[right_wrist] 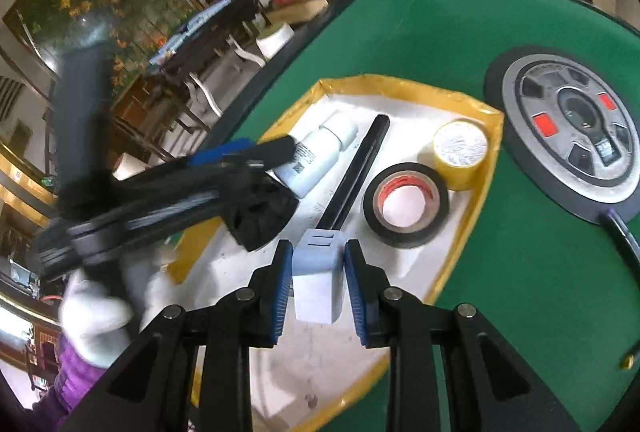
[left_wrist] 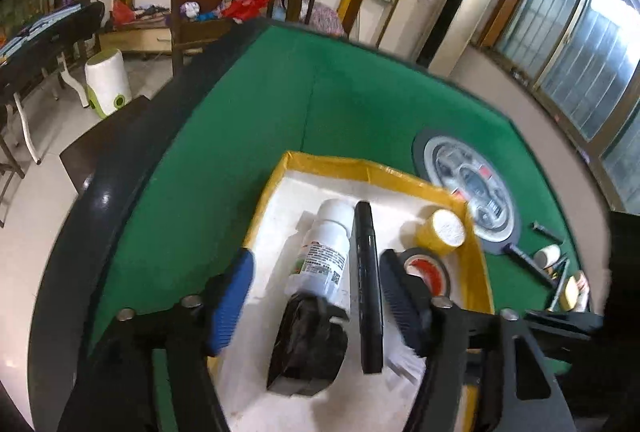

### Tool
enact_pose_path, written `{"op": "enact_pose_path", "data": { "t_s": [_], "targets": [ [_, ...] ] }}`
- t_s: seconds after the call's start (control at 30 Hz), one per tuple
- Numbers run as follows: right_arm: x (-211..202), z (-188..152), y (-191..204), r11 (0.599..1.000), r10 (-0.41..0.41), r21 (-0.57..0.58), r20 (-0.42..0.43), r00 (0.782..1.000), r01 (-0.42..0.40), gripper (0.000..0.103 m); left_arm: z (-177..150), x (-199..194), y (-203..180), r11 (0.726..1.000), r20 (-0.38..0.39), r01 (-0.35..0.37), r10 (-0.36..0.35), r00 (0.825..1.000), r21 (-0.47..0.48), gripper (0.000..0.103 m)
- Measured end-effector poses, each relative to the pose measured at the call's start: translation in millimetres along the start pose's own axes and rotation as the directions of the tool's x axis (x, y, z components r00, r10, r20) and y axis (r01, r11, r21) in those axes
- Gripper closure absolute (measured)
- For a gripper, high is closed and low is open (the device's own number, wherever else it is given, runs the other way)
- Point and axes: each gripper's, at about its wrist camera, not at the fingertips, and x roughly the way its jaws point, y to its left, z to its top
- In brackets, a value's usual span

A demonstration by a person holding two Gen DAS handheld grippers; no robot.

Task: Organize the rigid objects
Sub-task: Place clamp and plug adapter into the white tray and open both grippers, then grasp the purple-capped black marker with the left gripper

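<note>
A white tray with a yellow rim (left_wrist: 328, 162) lies on the green table (left_wrist: 360, 104). In it are a white bottle (left_wrist: 328, 256), a black marker (left_wrist: 368, 284), a black angular piece (left_wrist: 308, 348), a yellow tape roll (left_wrist: 440, 228) and a black tape roll with a red core (left_wrist: 426, 270). My left gripper (left_wrist: 316, 264) hangs open over the tray, the bottle and marker lying between its fingers without contact. My right gripper (right_wrist: 319, 252) is shut on a small pale grey-blue block (right_wrist: 318, 280) above the tray's near part (right_wrist: 400, 82). There the left gripper (right_wrist: 256, 156) shows at left.
A round grey device with red marks (right_wrist: 568, 128) is set into the table right of the tray. Several small items, among them a little bottle (left_wrist: 548, 256), lie at the far right. A white-gloved hand (right_wrist: 96, 312) holds the left gripper. The table's black edge (left_wrist: 120, 192) curves along the left.
</note>
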Motion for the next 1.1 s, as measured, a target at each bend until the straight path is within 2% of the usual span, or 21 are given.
{"op": "enact_pose_path", "data": {
  "t_s": [0.1, 0.2, 0.33, 0.43, 0.57, 0.73, 0.83, 0.97, 1.1],
  "targets": [
    [9.6, 8.4, -1.4, 1.000, -0.014, 0.009, -0.004, 1.000, 0.014, 0.076, -2.7, -21.6, 7.3, 0.999, 0.049, 0.015, -0.014, 0.999, -0.028, 0.025],
    [7.1, 11.3, -1.4, 0.999, -0.030, 0.037, 0.020, 0.999, 0.029, 0.058, -6.1, -36.3, 14.9, 0.998, 0.078, 0.024, -0.019, 0.997, -0.060, 0.023],
    [-6.7, 7.9, 0.2, 0.998, -0.067, 0.018, 0.080, 0.995, 0.065, 0.054, -13.5, -47.1, 18.1, 0.996, 0.093, 0.007, 0.001, 0.996, -0.086, 0.022],
    [-30.2, 1.5, -6.0, 0.995, -0.100, 0.024, 0.143, 0.985, 0.097, 0.046, -21.5, -56.1, 7.0, 0.997, 0.103, 0.018, -0.011, 0.995, -0.071, 0.022],
    [-62.4, -11.3, -26.4, 0.990, -0.136, 0.060, 0.205, 0.969, 0.127, 0.045, -32.5, -66.3, -21.9, 0.998, 0.107, 0.057, -0.053, 0.993, -0.034, 0.022],
    [-108.7, -51.4, -70.5, 0.965, -0.260, 0.113, 0.262, 0.930, 0.238, 0.042, -45.3, -75.4, -70.7, 0.990, 0.096, 0.134, -0.138, 0.986, 0.048, 0.022],
    [-139.1, -74.1, -118.4, 0.936, -0.334, 0.211, 0.269, 0.903, 0.283, 0.042, -54.4, -77.8, -103.2, 0.980, 0.086, 0.176, -0.184, 0.979, 0.092, 0.022],
    [-170.6, -92.0, -175.9, 0.892, -0.400, 0.337, 0.273, 0.875, 0.303, 0.042, -71.3, -72.3, -145.3, 0.963, 0.055, 0.242, -0.250, 0.967, 0.119, 0.022],
    [-172.3, -92.3, -200.5, 0.891, -0.399, 0.334, 0.249, 0.883, 0.308, 0.042, -81.8, -61.6, -169.5, 0.957, 0.016, 0.256, -0.261, 0.965, 0.138, 0.022]
  ]
}}
